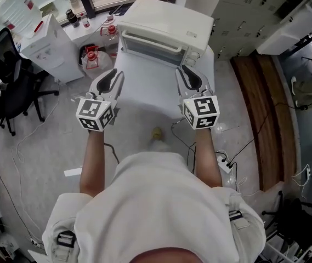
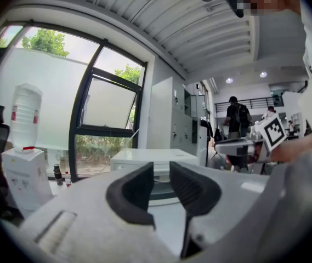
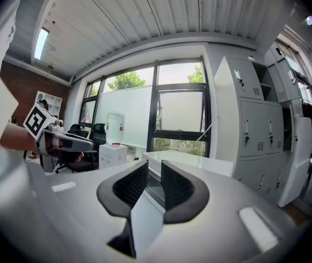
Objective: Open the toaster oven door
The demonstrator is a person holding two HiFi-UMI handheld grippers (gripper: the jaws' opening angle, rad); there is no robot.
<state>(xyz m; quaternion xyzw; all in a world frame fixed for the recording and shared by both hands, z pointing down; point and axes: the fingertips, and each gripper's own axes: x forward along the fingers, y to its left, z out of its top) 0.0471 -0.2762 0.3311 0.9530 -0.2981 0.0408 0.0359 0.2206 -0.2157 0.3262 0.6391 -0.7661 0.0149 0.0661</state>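
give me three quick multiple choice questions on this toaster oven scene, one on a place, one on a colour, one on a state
1. Where does the toaster oven stand?
A. at the far end of the white table
B. on the floor beside the office chair
C. on top of the water dispenser

2. What colour is the toaster oven's casing?
A. black
B. white
C. red

3. How is the oven door?
A. folded down, fully open
B. taken off and lying on the table
C. closed

Answers:
1 A: the head view shows it sitting on the table's far end.
2 B: its top and sides show white in the head view.
3 C: the door stands up against the oven's front, with its handle along the top edge.
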